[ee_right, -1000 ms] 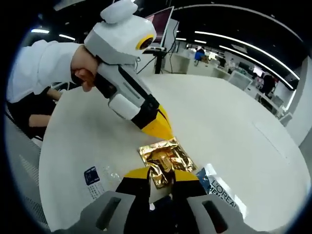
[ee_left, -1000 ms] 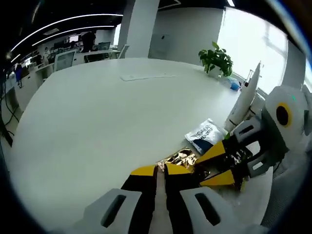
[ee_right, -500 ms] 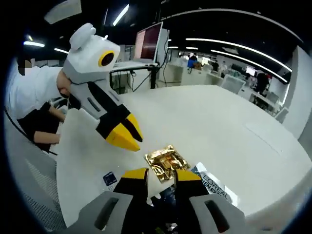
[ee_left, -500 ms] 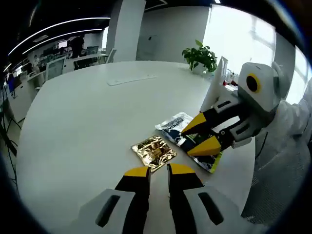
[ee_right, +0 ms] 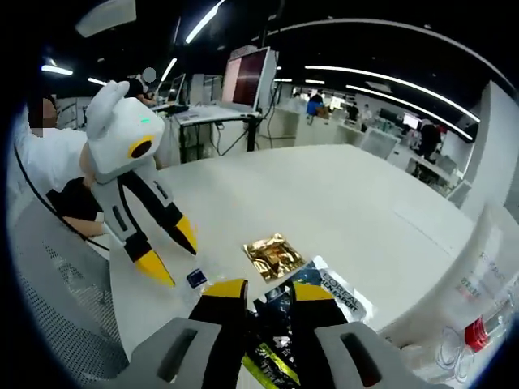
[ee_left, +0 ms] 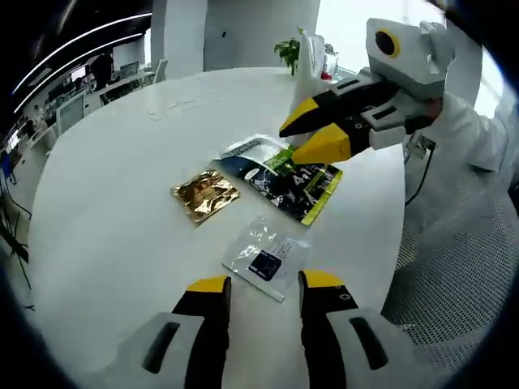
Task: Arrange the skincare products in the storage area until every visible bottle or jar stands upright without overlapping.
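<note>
Crinkled gold sachet (ee_left: 204, 193) flat on white table (ee_left: 113, 203), both tools parted, empty.

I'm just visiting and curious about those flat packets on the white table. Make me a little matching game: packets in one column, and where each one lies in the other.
Things:
1. gold packet
2. clear packet
3. dark packet
4. plant

Places:
A. nearest the left gripper's fingers
B. under the right gripper's yellow fingers
C. at the table's far edge
D. alone, left of the dark one in the left gripper view

Pairs: 1-D, 2-A, 3-B, 4-C
</note>
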Demonstrator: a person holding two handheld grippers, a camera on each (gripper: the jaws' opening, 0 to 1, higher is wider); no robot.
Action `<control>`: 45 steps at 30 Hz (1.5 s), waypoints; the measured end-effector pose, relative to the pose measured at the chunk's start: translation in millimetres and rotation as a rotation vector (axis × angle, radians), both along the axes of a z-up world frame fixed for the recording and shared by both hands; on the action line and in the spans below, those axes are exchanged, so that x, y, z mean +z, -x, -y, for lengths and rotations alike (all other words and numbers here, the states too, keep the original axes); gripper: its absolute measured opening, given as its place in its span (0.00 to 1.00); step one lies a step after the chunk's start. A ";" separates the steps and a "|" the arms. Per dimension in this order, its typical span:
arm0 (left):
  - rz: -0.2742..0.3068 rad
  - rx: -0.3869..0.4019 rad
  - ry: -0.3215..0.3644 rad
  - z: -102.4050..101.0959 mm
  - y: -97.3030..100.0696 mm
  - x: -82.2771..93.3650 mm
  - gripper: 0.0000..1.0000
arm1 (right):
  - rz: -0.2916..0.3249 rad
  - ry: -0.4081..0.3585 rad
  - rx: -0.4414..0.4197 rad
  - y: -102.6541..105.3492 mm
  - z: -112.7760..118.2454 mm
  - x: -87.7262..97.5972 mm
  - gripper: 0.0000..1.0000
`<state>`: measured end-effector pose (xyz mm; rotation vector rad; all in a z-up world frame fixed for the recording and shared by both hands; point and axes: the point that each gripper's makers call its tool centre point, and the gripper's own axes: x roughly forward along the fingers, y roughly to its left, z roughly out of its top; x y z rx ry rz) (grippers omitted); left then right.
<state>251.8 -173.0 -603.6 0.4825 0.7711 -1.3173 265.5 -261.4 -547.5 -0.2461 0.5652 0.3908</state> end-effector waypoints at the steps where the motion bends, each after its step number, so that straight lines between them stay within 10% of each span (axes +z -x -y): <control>1: -0.004 0.007 -0.006 -2.9 -1.4 -5.8 0.31 | -0.002 0.005 -0.002 3.6 1.4 0.3 0.13; 17: 0.122 -0.028 -0.035 6.6 -6.3 -12.1 0.27 | -0.067 0.021 -0.077 44.0 31.0 -1.1 0.15; 39: 0.135 0.018 -0.013 22.5 -18.7 -11.2 0.27 | -0.041 0.032 -0.207 79.7 72.3 21.9 0.18; 45: 0.140 0.040 0.048 24.2 -18.4 15.3 0.28 | -0.026 0.043 -0.222 86.1 77.3 30.7 0.22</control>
